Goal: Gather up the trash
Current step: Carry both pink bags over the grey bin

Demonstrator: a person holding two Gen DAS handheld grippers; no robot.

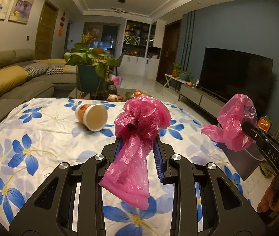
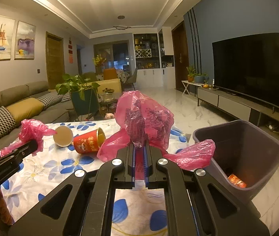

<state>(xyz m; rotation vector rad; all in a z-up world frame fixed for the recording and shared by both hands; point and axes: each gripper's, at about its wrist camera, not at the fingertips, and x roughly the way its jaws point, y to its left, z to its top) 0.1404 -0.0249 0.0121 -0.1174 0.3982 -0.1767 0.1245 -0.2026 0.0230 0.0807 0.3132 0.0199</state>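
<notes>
Step in hand, as I read it: lining the bin w/ a pink plastic bag, or spreading the bag to take the trash. Can't tell which.

The worktop, under a blue-flower cloth, fills the lower half of both views. The grey bin sits at lower right of the right wrist view, just beside the worktop edge, w/ one red wrapper-like item at the bottom.

The pink bag hangs mid-frame in the left view. The left hand-held gripper is narrow, clamped on one bunch of it. The right hand-held gripper is pinched nearly shut on another bunch. Whether both bunches are one bag isn't visible; no film shows between them.

Smaller: a red can and a paper cup lie on their sides, touching, left of centre in the right view.

Next move, my guess: pull the bunches apart to open the mouth, then carry it over the bin rim. Thin film, so easy tension or it tears.

Hard to see: the bag's mouth, the bin's base (cut off), and the can from the left view.
</notes>
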